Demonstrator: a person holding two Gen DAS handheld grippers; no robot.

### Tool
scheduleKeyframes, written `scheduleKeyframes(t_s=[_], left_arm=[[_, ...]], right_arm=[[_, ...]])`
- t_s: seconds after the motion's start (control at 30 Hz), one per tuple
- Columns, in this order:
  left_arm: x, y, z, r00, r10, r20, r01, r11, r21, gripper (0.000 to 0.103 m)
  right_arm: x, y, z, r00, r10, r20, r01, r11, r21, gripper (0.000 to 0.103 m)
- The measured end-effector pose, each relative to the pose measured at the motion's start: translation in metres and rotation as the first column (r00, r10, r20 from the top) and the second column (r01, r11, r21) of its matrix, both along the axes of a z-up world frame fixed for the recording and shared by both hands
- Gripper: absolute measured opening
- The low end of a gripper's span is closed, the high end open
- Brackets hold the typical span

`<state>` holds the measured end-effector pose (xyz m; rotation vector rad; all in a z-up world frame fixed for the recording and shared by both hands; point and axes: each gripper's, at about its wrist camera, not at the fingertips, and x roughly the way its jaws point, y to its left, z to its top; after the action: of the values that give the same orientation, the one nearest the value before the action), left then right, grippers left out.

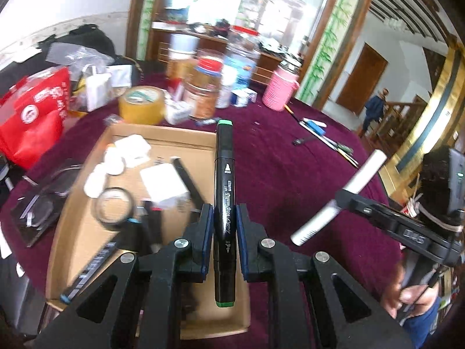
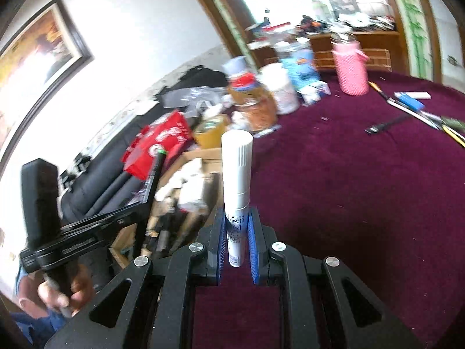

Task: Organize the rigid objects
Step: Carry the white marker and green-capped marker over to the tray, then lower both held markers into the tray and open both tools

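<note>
Maroon cloth (image 1: 290,180) covers your cluttered table, with a cardboard tray (image 1: 87,226) at the near left. Your left gripper (image 1: 223,218) is clamped on a black art marker (image 1: 223,174) held above the tray's right edge. Your right gripper (image 2: 239,232) is clamped on a white pen (image 2: 237,174), over the cloth just right of the tray. Both views are blurred, so a hasty release could send either one over the tray's low wall to roll across the cloth.
</note>
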<state>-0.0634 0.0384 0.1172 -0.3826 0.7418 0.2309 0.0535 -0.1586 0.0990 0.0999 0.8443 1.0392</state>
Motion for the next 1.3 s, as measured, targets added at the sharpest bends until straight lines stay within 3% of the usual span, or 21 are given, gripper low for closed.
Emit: scheduleKeyframes(t_s=[0.2, 0.47, 0.83, 1.3], left_arm=[[-0.021, 0.038, -0.012, 0.996, 0.092, -0.015, -0.092, 0.996, 0.008, 0.013], [-0.04, 0.068, -0.031, 0.988, 0.147, -0.047, -0.148, 0.989, -0.014, 0.013], [-0.032, 0.068, -0.053, 0.989, 0.116, -0.087, -0.119, 0.993, -0.021, 0.013], [-0.025, 0.05, -0.067, 0.989, 0.095, -0.114, -0.085, 0.993, 0.083, 0.013]], right_arm=[[-0.026, 0.041, 0.007, 0.991, 0.127, -0.036, -0.126, 0.992, 0.021, 0.013], [-0.046, 0.102, -0.026, 0.966, 0.227, -0.127, -0.232, 0.972, -0.025, 0.013], [-0.027, 0.135, -0.058, 0.955, 0.177, -0.236, -0.195, 0.979, -0.056, 0.013], [-0.024, 0.151, -0.08, 0.95, 0.151, -0.272, -0.184, 0.978, -0.099, 0.013]])
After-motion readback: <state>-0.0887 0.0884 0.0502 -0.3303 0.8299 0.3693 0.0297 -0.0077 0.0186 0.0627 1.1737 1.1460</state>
